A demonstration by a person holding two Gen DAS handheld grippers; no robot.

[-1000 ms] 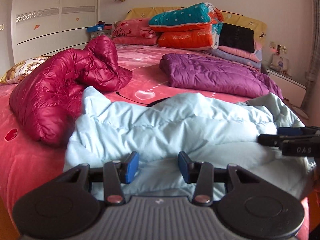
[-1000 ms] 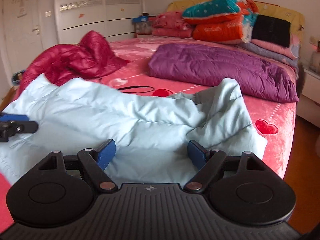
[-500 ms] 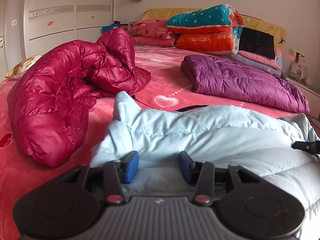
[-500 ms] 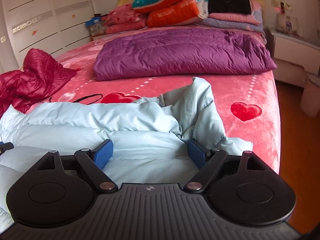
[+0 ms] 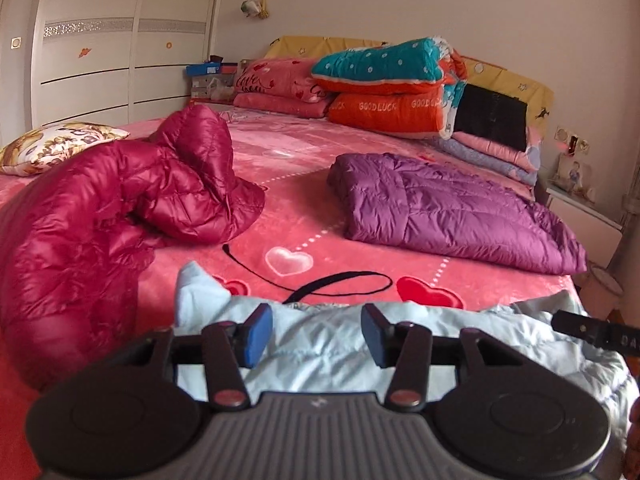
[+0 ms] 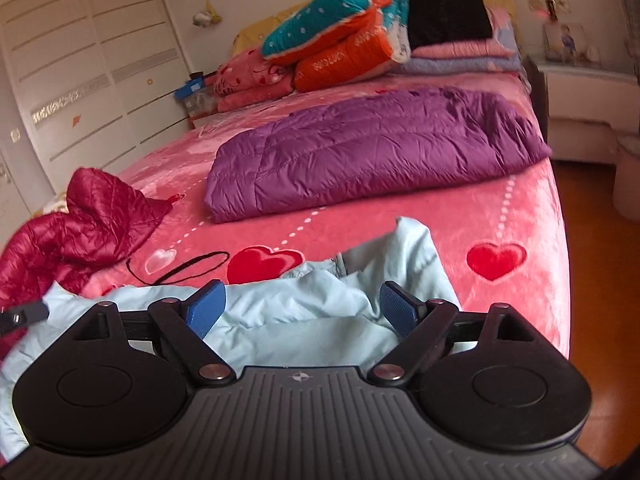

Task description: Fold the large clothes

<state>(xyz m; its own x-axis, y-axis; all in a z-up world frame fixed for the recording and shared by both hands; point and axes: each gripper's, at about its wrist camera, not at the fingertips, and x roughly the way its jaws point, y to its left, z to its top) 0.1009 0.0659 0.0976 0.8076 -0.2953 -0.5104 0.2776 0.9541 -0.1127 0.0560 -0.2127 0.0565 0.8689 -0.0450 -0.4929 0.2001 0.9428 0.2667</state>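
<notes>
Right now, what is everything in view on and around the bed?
Blue jacket: 1, pale blue, near edge of bed, under both grippers.
Red jacket: 1, dark red, crumpled, left side of bed.
Purple jacket: 1, purple, folded flat, right side of bed.
Cord: 1, black, looped on the bedspread beyond the blue jacket.
Bedspread: 1, pink with hearts.
Bedding stack: several pieces, teal, orange, pink, black, at the headboard.
Cushion: 1, floral, far left.
Wardrobe: 1, white, left wall.
Nightstand: 1, white, right of bed.
Left gripper: black, blue pads, jaws opening, nothing pinched.
Right gripper: black, blue pads, open over the blue jacket.
</notes>
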